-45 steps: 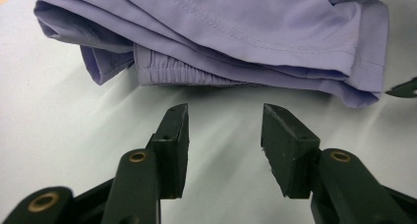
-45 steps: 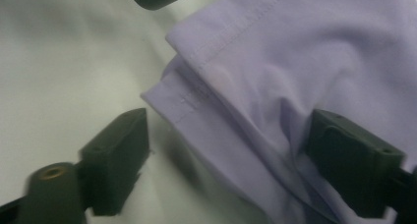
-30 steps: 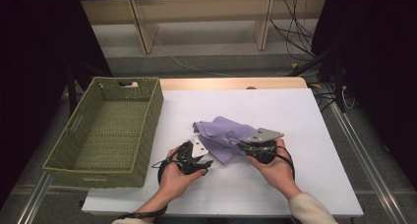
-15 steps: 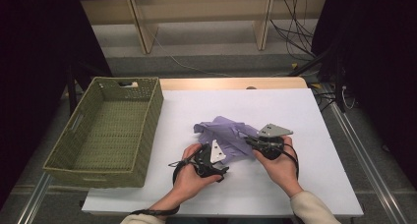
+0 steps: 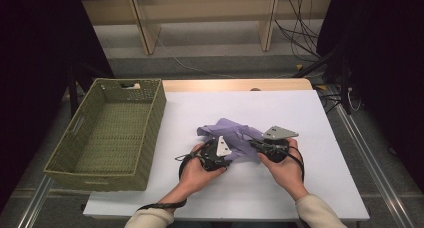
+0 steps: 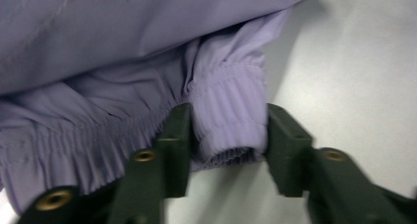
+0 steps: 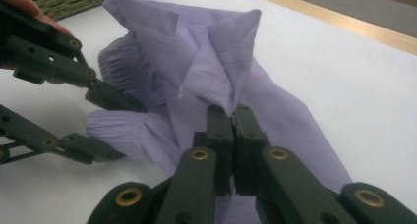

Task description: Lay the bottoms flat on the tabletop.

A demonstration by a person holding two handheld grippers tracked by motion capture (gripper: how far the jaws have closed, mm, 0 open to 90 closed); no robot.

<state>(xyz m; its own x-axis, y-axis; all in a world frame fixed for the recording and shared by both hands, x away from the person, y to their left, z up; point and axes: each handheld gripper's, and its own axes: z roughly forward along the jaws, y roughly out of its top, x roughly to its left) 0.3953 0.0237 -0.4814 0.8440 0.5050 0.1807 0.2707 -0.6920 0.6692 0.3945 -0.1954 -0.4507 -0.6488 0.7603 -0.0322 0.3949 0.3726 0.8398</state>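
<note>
A lilac garment [image 5: 231, 130] lies crumpled at the middle of the white table [image 5: 310, 108]. My left gripper [image 5: 231, 153] is at its near left edge. In the left gripper view its jaws [image 6: 223, 130] have just been closing and now press both sides of an elastic cuff [image 6: 228, 116]. My right gripper [image 5: 253, 144] comes in from the right and is shut on a raised fold of the garment [image 7: 216, 62], pinched at the tips [image 7: 233, 115]. The right gripper view also has the left gripper [image 7: 123, 128] astride the cuff [image 7: 118, 123].
A green woven basket [image 5: 156, 120] stands on the table's left side; a corner of the basket [image 7: 64, 0] also appears in the right gripper view. A wooden strip [image 5: 235, 84] runs along the table's far edge, with shelf legs and cables on the floor beyond.
My left hand has moved right, up to the garment, and its jaws now sit around the cuff. The right gripper has kept its hold and hardly shifted.
</note>
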